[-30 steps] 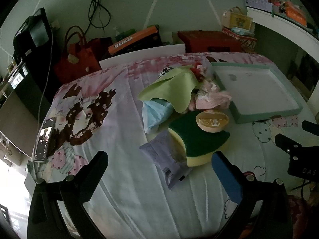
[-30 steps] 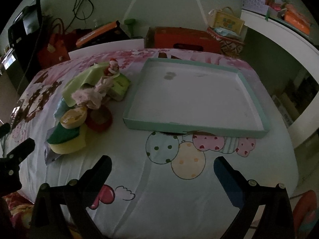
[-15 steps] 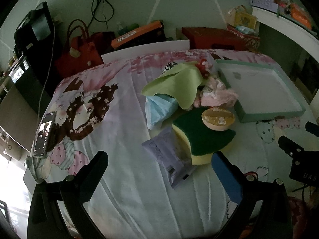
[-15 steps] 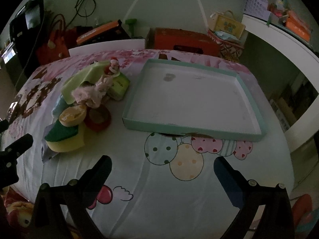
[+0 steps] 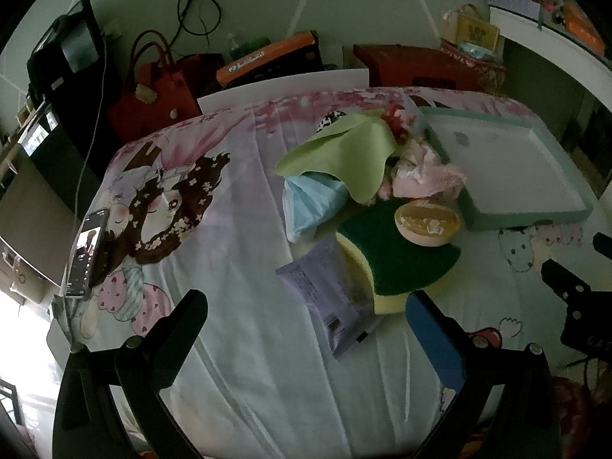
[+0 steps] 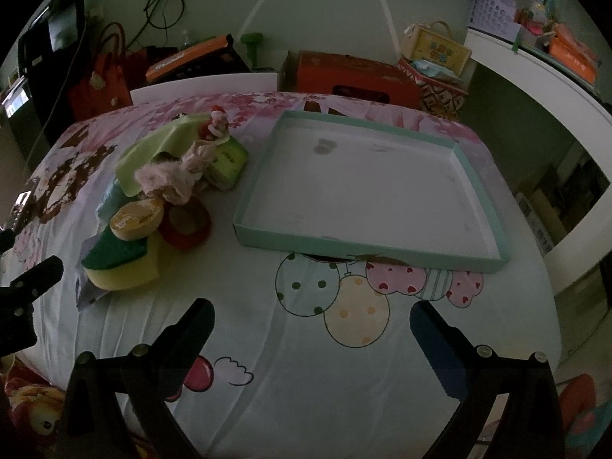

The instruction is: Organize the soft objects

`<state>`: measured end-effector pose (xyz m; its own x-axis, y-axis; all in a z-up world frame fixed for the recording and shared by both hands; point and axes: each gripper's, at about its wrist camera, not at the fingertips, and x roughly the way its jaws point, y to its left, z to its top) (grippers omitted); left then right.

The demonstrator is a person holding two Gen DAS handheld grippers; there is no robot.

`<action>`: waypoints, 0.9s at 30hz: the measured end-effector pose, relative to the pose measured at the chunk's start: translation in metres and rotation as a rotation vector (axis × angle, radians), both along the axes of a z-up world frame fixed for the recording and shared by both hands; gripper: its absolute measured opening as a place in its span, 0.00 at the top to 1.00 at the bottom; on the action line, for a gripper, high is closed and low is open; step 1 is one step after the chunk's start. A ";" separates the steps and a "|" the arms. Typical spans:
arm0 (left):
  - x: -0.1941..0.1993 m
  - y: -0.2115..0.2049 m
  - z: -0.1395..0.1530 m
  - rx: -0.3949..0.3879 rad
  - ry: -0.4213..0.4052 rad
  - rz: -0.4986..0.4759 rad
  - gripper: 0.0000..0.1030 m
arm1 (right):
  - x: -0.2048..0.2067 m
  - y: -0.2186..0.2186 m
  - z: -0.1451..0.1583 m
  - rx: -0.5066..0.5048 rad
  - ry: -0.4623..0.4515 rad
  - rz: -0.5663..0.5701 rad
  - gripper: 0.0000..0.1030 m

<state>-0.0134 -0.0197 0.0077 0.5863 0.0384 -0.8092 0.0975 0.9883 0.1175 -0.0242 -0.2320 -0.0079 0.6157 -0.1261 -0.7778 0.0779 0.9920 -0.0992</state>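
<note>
A pile of soft things lies on the bed: a green-and-yellow sponge, a lilac packet, a light green cloth, a blue cloth, a pink fabric bundle and an orange tape roll. A shallow teal tray sits empty to the right of the pile. My left gripper is open, above the bed just short of the packet. My right gripper is open, above the balloon print in front of the tray. In the right wrist view the sponge and a red tape roll show.
A phone lies at the bed's left edge. A red handbag, boxes and a monitor stand behind the bed. A white desk curves along the right side. A green box lies in the pile.
Both grippers have drawn back and up slightly; the pile and tray look a little farther and more centred. Nothing on the bed has moved.
</note>
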 end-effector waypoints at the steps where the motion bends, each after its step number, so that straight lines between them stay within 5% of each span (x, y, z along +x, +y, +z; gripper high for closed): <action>1: 0.000 0.000 0.000 0.002 0.001 -0.001 0.00 | 0.000 0.000 0.000 0.000 0.000 0.000 0.00; 19: 0.000 0.000 0.000 0.012 -0.005 0.001 0.00 | -0.001 -0.002 -0.001 0.000 -0.004 -0.008 0.00; 27: 0.000 0.027 0.003 -0.119 0.017 0.083 0.00 | 0.001 0.000 0.004 0.102 0.016 0.073 0.00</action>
<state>-0.0134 0.0076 0.0111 0.5710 -0.0107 -0.8209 0.0155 0.9999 -0.0023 -0.0228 -0.2321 -0.0040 0.6080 -0.0008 -0.7939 0.0041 1.0000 0.0021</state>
